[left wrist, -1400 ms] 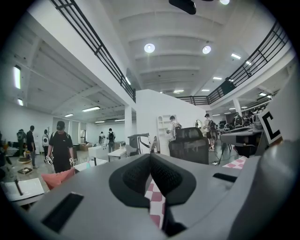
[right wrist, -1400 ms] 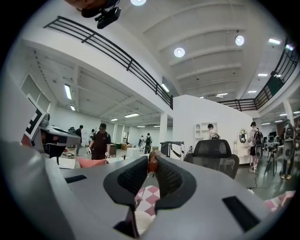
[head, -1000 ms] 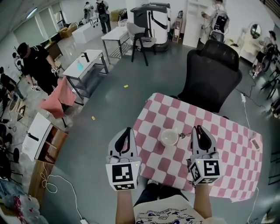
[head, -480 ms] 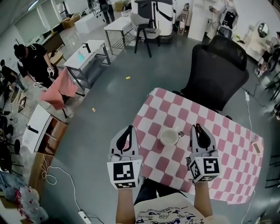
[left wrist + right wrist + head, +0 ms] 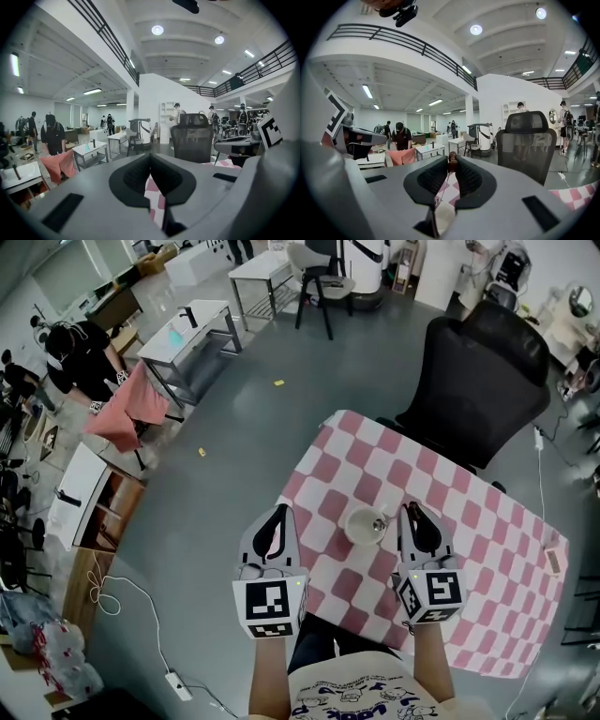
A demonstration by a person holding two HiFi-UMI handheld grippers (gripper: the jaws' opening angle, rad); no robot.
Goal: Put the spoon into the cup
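Observation:
A white cup stands on the pink-and-white checked table, near its front edge. My right gripper is just right of the cup and is shut on the spoon's dark handle end. The thin metal spoon slants down from the jaws, its bowl at the cup's right rim. In the right gripper view the cup shows below the jaws. My left gripper hovers left of the cup at the table's left edge. Its jaws meet with nothing between them.
A black office chair stands behind the table. A small flat object lies at the table's right edge. Grey floor lies to the left, with desks and people farther off.
Both grippers have sunk toward the table. The spoon's bowl has moved left, from beside the cup to its right rim. The grip has not changed.

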